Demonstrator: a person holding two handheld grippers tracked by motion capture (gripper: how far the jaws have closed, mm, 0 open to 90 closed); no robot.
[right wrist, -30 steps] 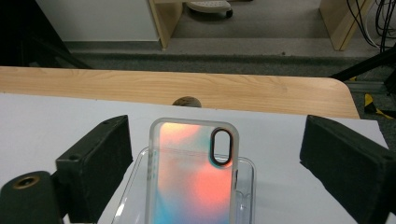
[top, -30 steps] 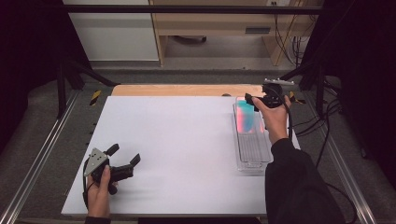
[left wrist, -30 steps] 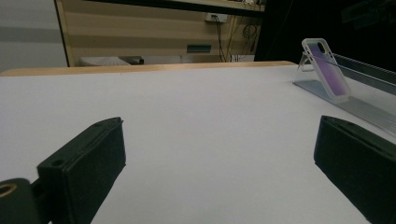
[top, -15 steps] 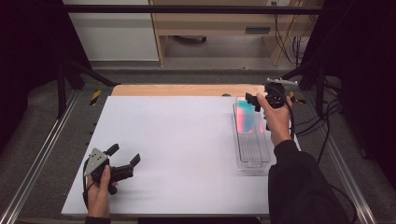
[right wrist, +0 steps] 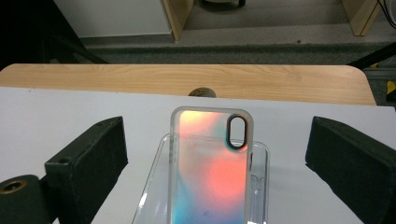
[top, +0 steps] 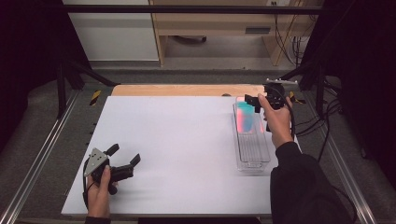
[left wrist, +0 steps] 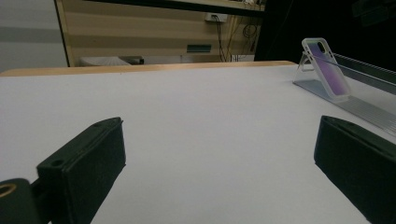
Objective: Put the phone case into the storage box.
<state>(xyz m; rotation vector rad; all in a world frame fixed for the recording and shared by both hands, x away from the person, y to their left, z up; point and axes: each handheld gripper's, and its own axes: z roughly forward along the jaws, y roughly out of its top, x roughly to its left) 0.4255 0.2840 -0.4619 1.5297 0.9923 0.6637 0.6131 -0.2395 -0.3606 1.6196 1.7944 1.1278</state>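
Reaching: I hold the right tongs at the far right of the tabletop, just above the far end of the clear tray, lined up on the phone case.
Right tongs: released, jaws spread wide; in the right gripper view the phone case sits between them with a gap on either side, nothing gripped yet.
Phone case: it stands propped in the far end of the clear tray, tilted, its iridescent pink and teal back turned toward my right camera, camera cutout at the upper right. From the left gripper view the phone case leans against a clear support at the far right.
Why so: I judge the lean keeps both long edges free, so the jaws can close across its width without touching the tray walls.
Left tongs: released too, jaws apart, low at the near left of the tabletop, well apart from the tray and pointed loosely toward it. I judge they wait there, clear of the right arm's path.
Next: I would ease the right tongs down until the pads bracket the case's edges, then close gently, since the glossy shell could slip or tip.
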